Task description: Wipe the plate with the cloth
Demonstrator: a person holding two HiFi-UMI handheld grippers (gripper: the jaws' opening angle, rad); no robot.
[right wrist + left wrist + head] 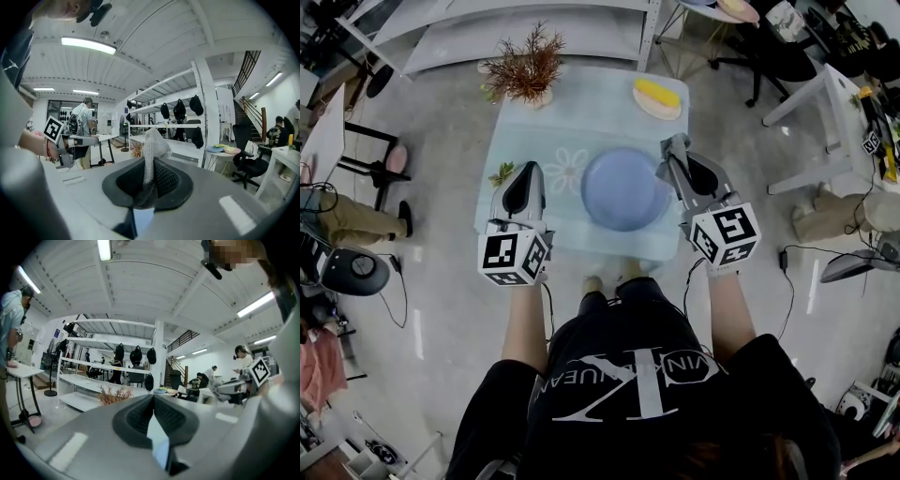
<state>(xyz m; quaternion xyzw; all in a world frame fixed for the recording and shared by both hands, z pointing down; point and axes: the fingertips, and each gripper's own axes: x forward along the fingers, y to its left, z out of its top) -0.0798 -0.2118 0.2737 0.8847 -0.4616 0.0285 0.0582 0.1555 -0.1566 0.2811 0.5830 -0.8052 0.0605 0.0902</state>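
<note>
Head view: a blue plate [623, 187] is seen lying at the middle of a small table [581, 242] covered in pale blue. The left claw [529, 169] is held over the table just left of the plate, and the right claw [673, 142] just off the plate's far right rim; how high either is held above the table cannot be judged. A potted plant [525, 70] is set at the far left corner, a dish [657, 97] with something yellow on it at the far right corner, and a green sprig [502, 173] just beside the left claw. The state of the jaws is not resolved from this height and is supplied by the other two views. Left gripper view: the dark ribbed pads are pressed together along one line, and nothing is caught between them. Right gripper view: the jaws are closed on a grey-white mesh cloth [152, 145], a fold of which is seen standing up above the pads; from the head this cloth is barely told apart from the claw's tip. The plate is shown in neither gripper view. Both are pointed out across the room, where white shelving [117, 376] is seen, and each opposite claw appears at the frame's edge.
</note>
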